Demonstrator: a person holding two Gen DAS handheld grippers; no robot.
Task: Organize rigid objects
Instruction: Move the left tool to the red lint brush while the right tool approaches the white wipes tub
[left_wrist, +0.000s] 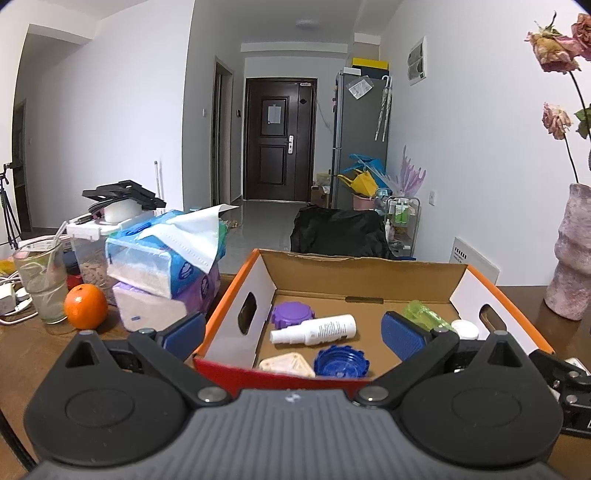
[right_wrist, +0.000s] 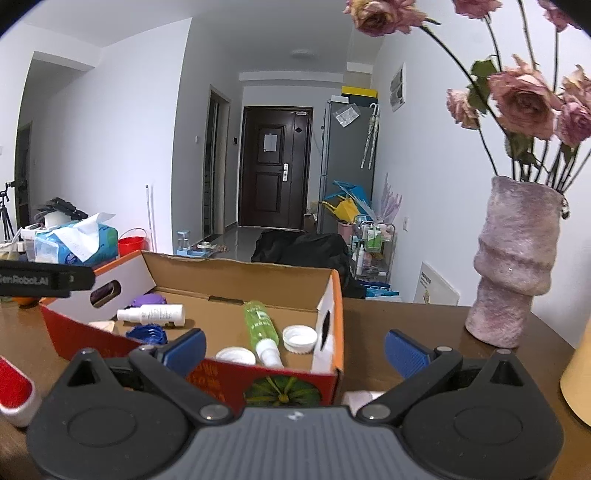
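We hold both the left gripper (left_wrist: 293, 334) and right gripper (right_wrist: 295, 349) wide open and empty before the cardboard box (left_wrist: 365, 271), where the white spray bottle (left_wrist: 314, 329) already lies collected.

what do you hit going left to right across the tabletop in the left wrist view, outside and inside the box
drinking glass → orange → tissue packs → cardboard box → purple cap → white spray bottle → green bottle → pink vase
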